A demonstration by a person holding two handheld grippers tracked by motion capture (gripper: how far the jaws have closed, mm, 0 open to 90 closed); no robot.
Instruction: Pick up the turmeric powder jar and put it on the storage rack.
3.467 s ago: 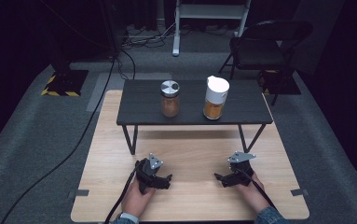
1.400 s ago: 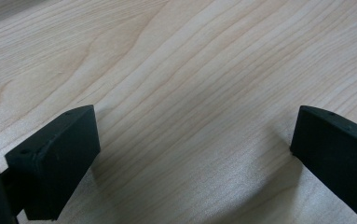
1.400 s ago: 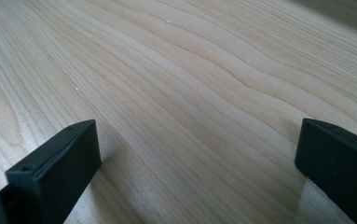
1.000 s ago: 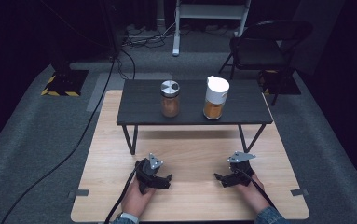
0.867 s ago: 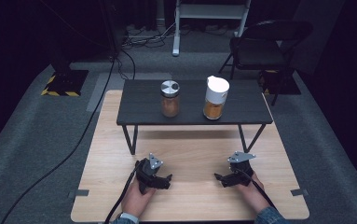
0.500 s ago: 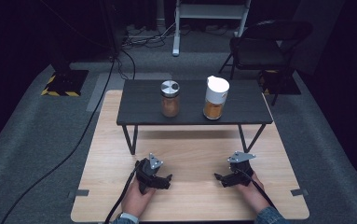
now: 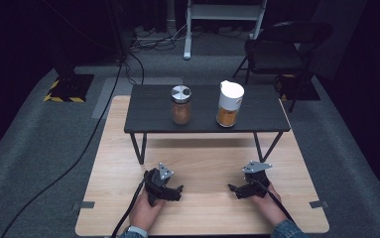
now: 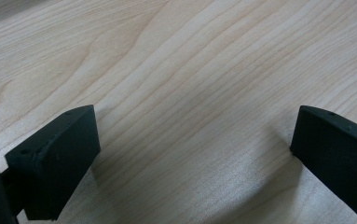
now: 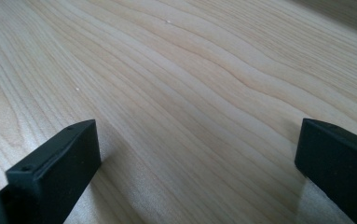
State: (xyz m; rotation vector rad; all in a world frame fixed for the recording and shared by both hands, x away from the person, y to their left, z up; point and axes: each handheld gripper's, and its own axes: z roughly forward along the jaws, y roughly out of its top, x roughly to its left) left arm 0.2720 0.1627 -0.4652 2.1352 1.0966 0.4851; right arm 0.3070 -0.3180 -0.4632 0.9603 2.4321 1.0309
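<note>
**Start position, nothing grasped**

Left gripper point(image 7: 176, 192) and right gripper point(image 7: 233, 189) rest on table point(image 7: 202, 218), jaws wide apart, empty. Jar point(image 7: 180, 104) and can point(image 7: 229, 104) stand untouched on far shelf point(image 7: 148, 111). All work remains.

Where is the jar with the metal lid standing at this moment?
In the high view, the jar with the metal lid stands on the dark raised shelf, left of the white-capped container and apart from it.

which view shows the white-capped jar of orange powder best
The high view: the white-capped jar of orange powder stands upright on the small black raised shelf, right of the silver-lidded spice jar. Both gripper views look at light wooden tabletop between open black fingers, not at the jar.
</note>
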